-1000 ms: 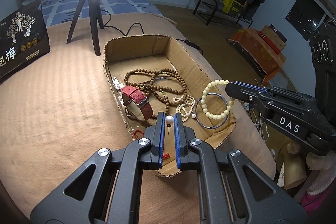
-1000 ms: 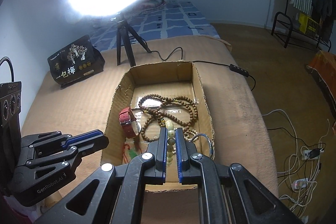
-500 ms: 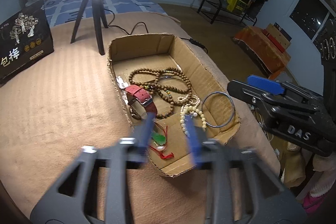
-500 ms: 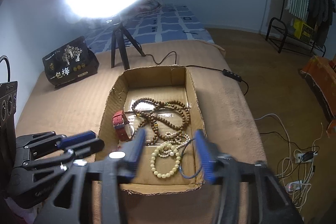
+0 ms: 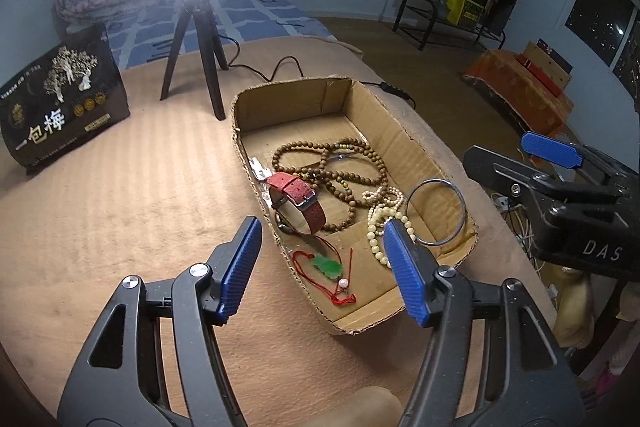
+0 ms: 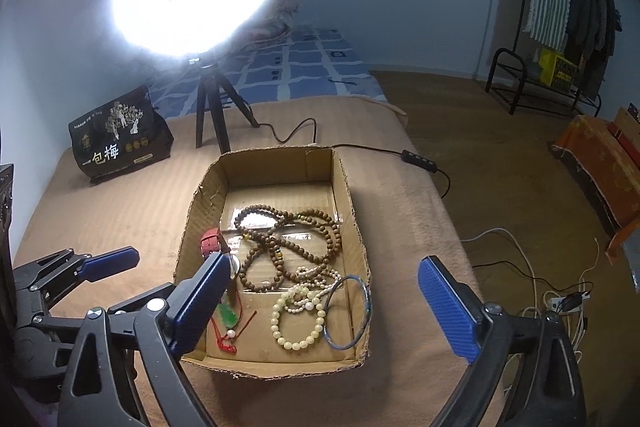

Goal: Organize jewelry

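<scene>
An open cardboard box (image 5: 404, 135) (image 6: 200, 203) lies on the tan bedcover. In it lie brown wooden bead strands (image 5: 340, 171) (image 6: 288, 239), a red-strapped watch (image 5: 296, 195) (image 6: 210, 243), a cream bead bracelet (image 6: 296, 323) (image 5: 376, 231), a metal bangle (image 5: 436, 211) (image 6: 348, 311), and a green pendant on red cord with a pearl pin (image 5: 330, 269) (image 6: 228, 317). My left gripper (image 5: 324, 267) is open and empty above the box's near end. My right gripper (image 6: 324, 303) is open and empty above the box, and it shows at the right of the left wrist view (image 5: 552, 155).
A ring light on a black tripod (image 5: 196, 39) (image 6: 212, 107) stands behind the box, its cable (image 6: 424, 163) trailing right. A black printed bag (image 5: 56, 95) (image 6: 116, 135) stands at the back left. The bed edge drops to the floor at the right, with wires (image 6: 560, 299) below.
Both grippers have opened. The left let go of the pearl pin and the right let go of the cream bead bracelet; both now lie in the box. Both grippers have drawn back a little.
</scene>
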`<action>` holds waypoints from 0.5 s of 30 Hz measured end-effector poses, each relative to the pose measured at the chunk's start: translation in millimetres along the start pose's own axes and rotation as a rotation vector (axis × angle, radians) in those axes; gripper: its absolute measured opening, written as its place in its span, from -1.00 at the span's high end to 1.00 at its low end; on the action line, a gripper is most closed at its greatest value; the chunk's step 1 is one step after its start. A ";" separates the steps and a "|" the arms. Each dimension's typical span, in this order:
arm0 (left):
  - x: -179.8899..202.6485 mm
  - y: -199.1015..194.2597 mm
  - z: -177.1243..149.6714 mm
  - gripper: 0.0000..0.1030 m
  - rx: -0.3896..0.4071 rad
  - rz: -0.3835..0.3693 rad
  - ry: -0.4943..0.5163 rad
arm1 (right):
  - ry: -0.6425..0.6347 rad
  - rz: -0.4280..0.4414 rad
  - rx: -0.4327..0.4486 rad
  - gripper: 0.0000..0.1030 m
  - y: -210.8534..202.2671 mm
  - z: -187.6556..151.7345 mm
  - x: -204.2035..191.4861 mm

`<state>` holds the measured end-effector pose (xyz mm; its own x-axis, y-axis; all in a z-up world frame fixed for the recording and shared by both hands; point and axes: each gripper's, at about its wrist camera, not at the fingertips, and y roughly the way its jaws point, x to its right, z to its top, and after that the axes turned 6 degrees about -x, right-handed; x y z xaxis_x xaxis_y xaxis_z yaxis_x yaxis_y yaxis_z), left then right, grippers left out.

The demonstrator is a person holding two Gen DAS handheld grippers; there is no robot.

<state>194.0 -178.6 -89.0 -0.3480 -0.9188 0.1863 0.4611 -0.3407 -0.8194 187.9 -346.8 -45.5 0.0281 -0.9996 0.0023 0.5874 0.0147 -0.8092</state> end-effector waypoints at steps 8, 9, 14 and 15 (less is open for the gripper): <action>3.2 -27.1 -2.0 -0.39 0.052 0.038 0.020 | 0.006 -0.014 0.049 -0.89 -23.7 -0.2 -4.0; 4.0 -33.0 -3.4 -0.39 0.061 0.048 0.028 | 0.004 -0.019 0.056 -0.89 -27.6 -0.2 -4.9; 5.8 -58.6 -9.1 -0.40 0.104 0.074 0.057 | -0.023 -0.041 0.113 -0.96 -51.4 -1.8 -13.9; 5.3 -66.0 -10.5 -0.40 0.114 0.073 0.057 | -0.034 -0.048 0.129 -0.97 -58.2 -3.2 -17.4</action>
<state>153.2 -158.9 -39.7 -0.3544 -0.9303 0.0947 0.5754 -0.2968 -0.7621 150.6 -330.3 -0.3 0.0237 -0.9979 0.0611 0.6874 -0.0280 -0.7258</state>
